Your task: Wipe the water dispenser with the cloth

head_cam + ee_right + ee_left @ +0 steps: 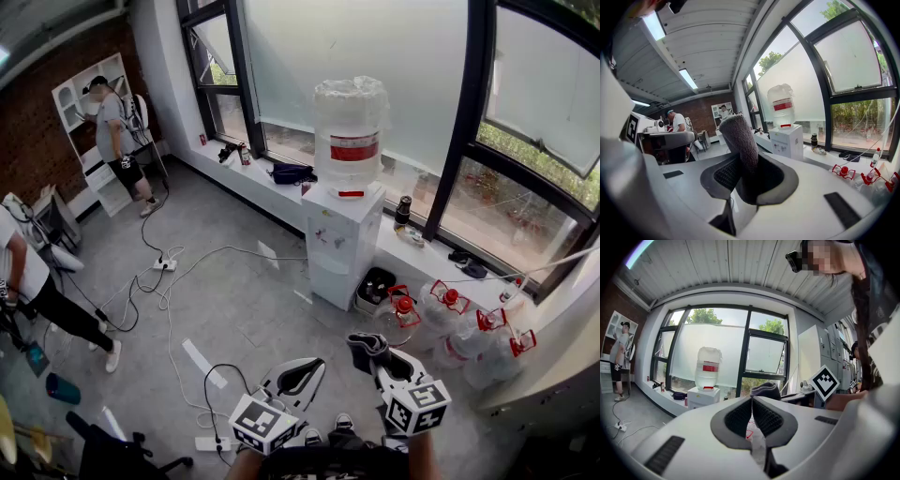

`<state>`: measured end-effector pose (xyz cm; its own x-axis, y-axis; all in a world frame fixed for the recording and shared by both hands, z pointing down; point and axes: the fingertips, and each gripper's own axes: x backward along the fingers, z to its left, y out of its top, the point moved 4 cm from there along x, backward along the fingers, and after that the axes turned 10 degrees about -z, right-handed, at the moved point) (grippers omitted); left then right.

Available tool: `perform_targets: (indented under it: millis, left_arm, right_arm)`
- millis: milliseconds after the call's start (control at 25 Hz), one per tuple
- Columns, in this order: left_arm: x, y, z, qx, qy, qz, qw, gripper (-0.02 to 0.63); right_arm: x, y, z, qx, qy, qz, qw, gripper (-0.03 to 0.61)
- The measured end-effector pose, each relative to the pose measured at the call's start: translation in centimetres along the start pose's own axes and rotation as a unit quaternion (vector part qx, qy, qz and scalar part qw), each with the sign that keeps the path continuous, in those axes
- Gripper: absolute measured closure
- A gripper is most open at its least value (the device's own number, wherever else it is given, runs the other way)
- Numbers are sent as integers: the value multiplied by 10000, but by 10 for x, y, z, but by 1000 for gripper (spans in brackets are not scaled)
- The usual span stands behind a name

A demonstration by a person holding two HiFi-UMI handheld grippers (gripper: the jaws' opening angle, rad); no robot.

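The white water dispenser [341, 242] stands by the window with a big clear bottle [350, 136] on top; it also shows far off as the dispenser [703, 398] and the dispenser [786, 139]. My right gripper [368, 349] is shut on a folded grey cloth [740, 140], which sticks up between its jaws; the cloth [367, 345] hangs a few steps short of the dispenser. My left gripper [298, 375] is beside it, jaws pressed together with nothing in them, the left gripper [751, 414] aimed toward the window.
Several empty bottles with red handles [469, 333] lie right of the dispenser, a black bin [376, 287] beside it. Cables and power strips [166, 265] cross the grey floor. One person [118, 134] stands at a white shelf far left; another [37, 291] is at the left edge.
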<state>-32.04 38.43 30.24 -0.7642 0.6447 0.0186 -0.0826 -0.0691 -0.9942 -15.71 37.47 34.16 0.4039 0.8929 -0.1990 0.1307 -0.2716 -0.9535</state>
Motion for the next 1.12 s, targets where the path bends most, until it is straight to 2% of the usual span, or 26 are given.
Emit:
perform_targets:
  millis: [280, 480, 680, 920, 1120]
  left_arm:
    - [14, 1, 3, 71, 37, -45, 10000, 594]
    - [29, -12, 7, 208, 2, -92, 9997, 594]
    - [17, -16, 18, 292, -57, -91, 9995, 594]
    - [-19, -17, 37, 334, -69, -101, 9994, 594]
    - [-73, -19, 58, 363, 73, -65, 9993, 594]
  right_arm:
    - [-1, -10, 12, -125, 35, -72, 9999, 476]
    - [-4, -23, 25, -158, 111, -25, 9998, 476]
    - [-18, -22, 19, -141, 100, 107, 9998, 476]
    - [-45, -15, -9, -164, 118, 144, 9997, 476]
    - [-77, -4, -63, -228, 128, 145, 9996, 476]
